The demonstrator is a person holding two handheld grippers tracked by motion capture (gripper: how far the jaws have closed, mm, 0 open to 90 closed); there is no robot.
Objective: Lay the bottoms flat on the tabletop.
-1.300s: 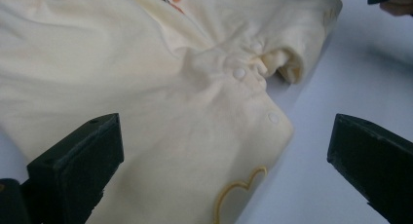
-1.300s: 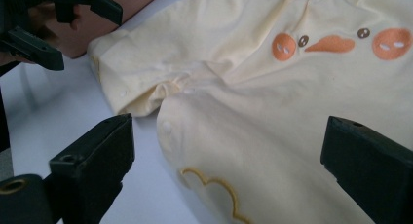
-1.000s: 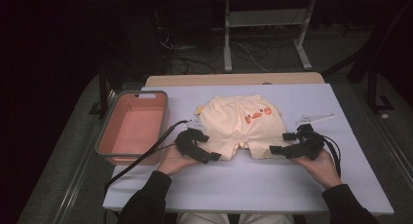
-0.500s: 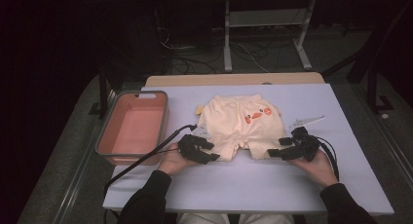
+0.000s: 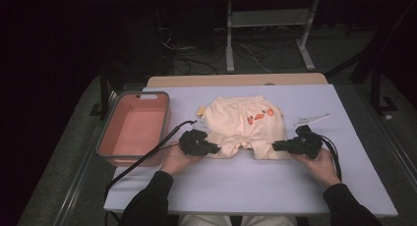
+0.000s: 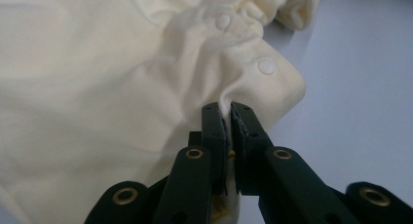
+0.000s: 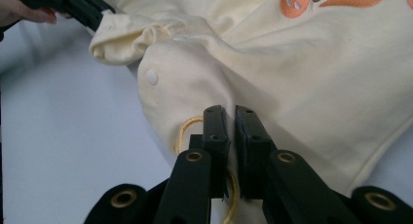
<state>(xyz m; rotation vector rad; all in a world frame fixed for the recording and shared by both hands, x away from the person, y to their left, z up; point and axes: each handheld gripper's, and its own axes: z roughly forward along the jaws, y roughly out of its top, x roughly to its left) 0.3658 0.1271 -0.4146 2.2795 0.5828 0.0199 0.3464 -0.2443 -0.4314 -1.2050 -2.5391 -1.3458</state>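
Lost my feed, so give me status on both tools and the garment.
Left tool and right tool just closed, each pinching a leg hem of the pale yellow baby shorts. Shorts flat on table. Orange bin left, clear.

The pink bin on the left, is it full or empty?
Empty. In the high view the bin shows only its bare pink floor; the yellow shorts lie beside it on the table.

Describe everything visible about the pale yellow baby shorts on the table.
The pale yellow baby shorts lie flat on the lavender table, in soft cotton-like fabric with a gathered waistband at the far edge, orange carrot-like prints, and white snap buttons along the crotch hem. The left gripper pinches one leg corner and the right gripper the other; both jaws have just closed on fabric.
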